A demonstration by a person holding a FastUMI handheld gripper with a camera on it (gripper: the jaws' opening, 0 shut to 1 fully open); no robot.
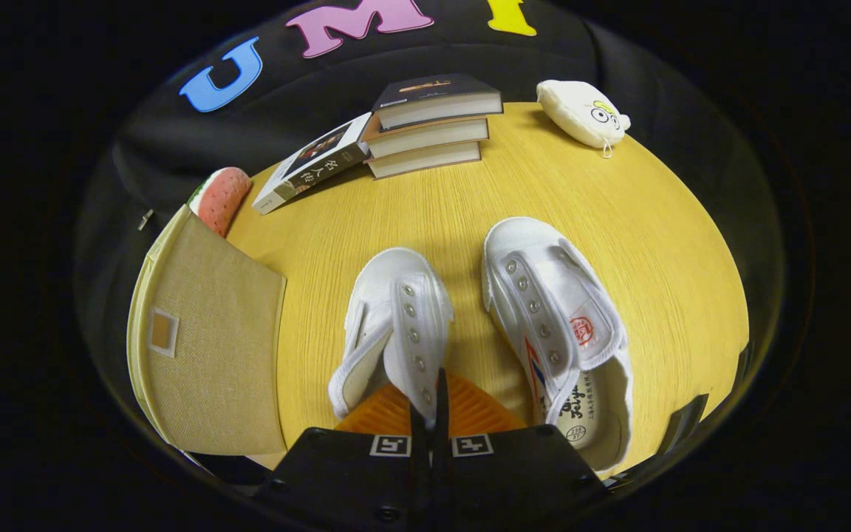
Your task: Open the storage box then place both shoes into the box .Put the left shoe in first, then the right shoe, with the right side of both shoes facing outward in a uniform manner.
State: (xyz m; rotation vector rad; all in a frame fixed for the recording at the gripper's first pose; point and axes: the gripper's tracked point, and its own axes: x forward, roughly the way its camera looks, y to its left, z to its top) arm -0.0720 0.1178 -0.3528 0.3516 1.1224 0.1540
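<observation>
Gripper view looks down over the tongs (pixel 431 414) at a yellow wooden table (pixel 617 222). Two white cloth shoes lie side by side on it, toes pointing away. The left shoe (pixel 396 318) is right at the tongs. The two fingers are pressed close together, and they pinch a thin edge of the shoe's cloth, by the row of little metal rings. So the tongs are clenched on the left shoe.

The right shoe (pixel 558 325) lies just beside it, untouched. Its flap is folded open, so the inside shows.

The storage box (pixel 211 347) is a tan cloth box. It sits at the left side of the table, near the left shoe. I see its flat cloth top, so I think it is not open yet, but I am not sure.

These shoes look light and soft. The cloth top will bend and flop, and the sole is firmer. A good place to hold is the cloth edge by the rings, or the heel rim. A thin pinch may slip, so lifting should be slow.

The tongs point forward and down, low over the table, with the shoe just ahead of them.

Beyond the shoes are a pile of books (pixel 433 125), a small white pouch (pixel 584 112) and a pink toy (pixel 220 198).
</observation>
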